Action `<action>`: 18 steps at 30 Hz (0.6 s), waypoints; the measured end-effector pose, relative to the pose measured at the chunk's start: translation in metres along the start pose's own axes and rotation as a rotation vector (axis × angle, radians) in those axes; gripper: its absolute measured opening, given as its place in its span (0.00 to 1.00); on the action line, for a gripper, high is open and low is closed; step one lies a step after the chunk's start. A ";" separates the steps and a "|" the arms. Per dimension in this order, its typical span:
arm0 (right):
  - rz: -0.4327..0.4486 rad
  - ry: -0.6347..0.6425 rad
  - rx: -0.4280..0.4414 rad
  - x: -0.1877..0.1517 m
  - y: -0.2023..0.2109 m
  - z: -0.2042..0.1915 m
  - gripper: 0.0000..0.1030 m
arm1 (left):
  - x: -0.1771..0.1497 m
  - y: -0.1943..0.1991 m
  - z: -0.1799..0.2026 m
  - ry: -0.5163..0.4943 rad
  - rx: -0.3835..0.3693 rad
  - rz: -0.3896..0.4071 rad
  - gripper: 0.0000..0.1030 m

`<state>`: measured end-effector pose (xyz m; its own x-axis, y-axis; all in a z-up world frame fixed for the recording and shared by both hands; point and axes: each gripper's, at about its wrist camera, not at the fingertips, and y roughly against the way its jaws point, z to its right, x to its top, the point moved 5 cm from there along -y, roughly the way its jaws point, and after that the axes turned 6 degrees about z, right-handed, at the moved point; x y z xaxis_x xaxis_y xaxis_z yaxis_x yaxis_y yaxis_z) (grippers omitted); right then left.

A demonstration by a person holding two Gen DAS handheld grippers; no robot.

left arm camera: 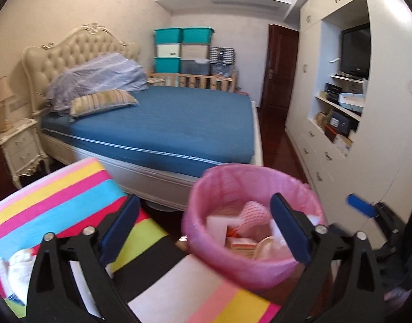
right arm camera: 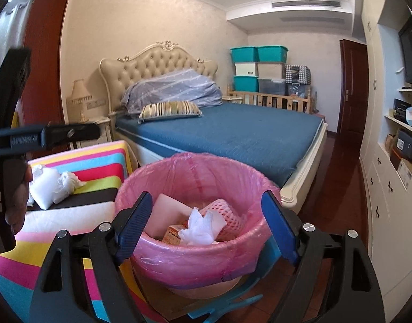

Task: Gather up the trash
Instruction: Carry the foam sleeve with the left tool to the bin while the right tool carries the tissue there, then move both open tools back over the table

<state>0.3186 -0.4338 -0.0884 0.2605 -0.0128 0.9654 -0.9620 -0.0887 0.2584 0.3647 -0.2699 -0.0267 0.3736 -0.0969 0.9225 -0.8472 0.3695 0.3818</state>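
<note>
A bin with a pink liner (left arm camera: 259, 266) (right arm camera: 189, 258) holds a white tissue (right arm camera: 199, 224), pink foam netting (right arm camera: 227, 220), an orange carton (right arm camera: 172, 235) and a white block. My left gripper (left arm camera: 206, 228) is open and empty, above the near rim of the bin and the striped mat. My right gripper (right arm camera: 207, 226) is open and empty, its fingers spread across the bin's near rim, above the tissue. A white foam block (right arm camera: 45, 188) and crumpled white tissues (right arm camera: 67, 181) (left arm camera: 17, 271) lie on the striped mat (right arm camera: 57, 215) (left arm camera: 57, 202) left of the bin.
A bed with a blue sheet (left arm camera: 173, 123) (right arm camera: 232, 137) stands behind the bin. A white wardrobe wall with shelves and a TV (left arm camera: 354, 51) runs along the right. A nightstand (left arm camera: 20, 148) is at the left. The other gripper's body (right arm camera: 9, 145) fills the left edge of the right wrist view.
</note>
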 end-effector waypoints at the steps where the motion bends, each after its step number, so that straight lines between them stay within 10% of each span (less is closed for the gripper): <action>1: 0.003 -0.004 0.001 0.001 0.003 -0.001 0.76 | -0.002 0.006 -0.006 -0.004 0.022 0.005 0.94; 18: 0.000 0.011 0.083 0.014 0.022 -0.062 0.76 | -0.052 0.144 -0.086 -0.098 0.333 0.092 0.95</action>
<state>0.2957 -0.3744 -0.0673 0.2588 -0.0022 0.9659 -0.9518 -0.1712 0.2547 0.2554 -0.1324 -0.0243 0.2655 -0.1711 0.9488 -0.9583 0.0609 0.2792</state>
